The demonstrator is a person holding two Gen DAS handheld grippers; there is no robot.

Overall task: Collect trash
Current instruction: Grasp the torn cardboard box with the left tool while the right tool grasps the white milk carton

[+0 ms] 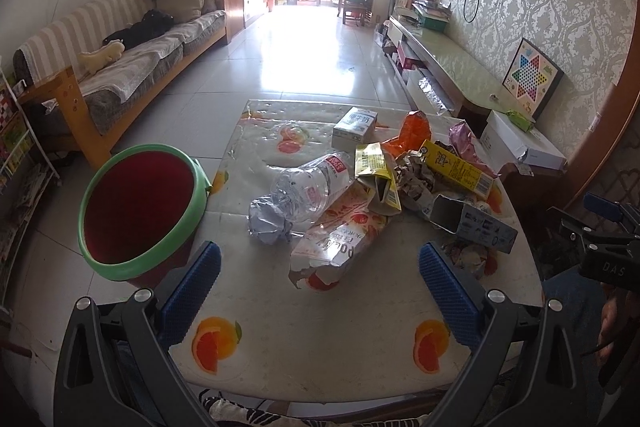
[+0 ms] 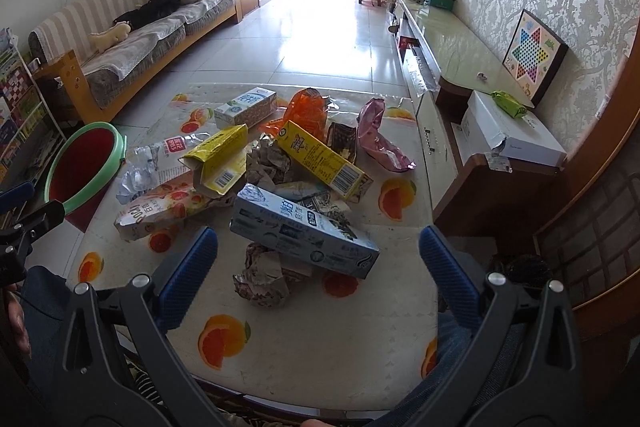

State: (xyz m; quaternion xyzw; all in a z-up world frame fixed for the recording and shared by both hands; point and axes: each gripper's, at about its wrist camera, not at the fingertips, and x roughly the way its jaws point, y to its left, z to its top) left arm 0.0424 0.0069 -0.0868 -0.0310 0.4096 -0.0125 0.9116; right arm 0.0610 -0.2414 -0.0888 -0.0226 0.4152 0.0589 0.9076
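Both the left gripper (image 1: 319,273) and right gripper (image 2: 318,259) gape wide, empty. Grab the box (image 2: 304,233) (just ahead of the right jaws), squeezing gently.

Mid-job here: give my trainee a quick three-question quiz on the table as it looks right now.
1. True or false: the left gripper is shut on the crushed water bottle.
2. Where does the green-rimmed bin stand? A: on the sofa. B: beside the table's left edge. C: under the TV.
3. Fill in: the blue carton nearest the right gripper rests on crumpled ____.

Key: 1 false, both grippers are open and empty; 2 B; 3 paper.
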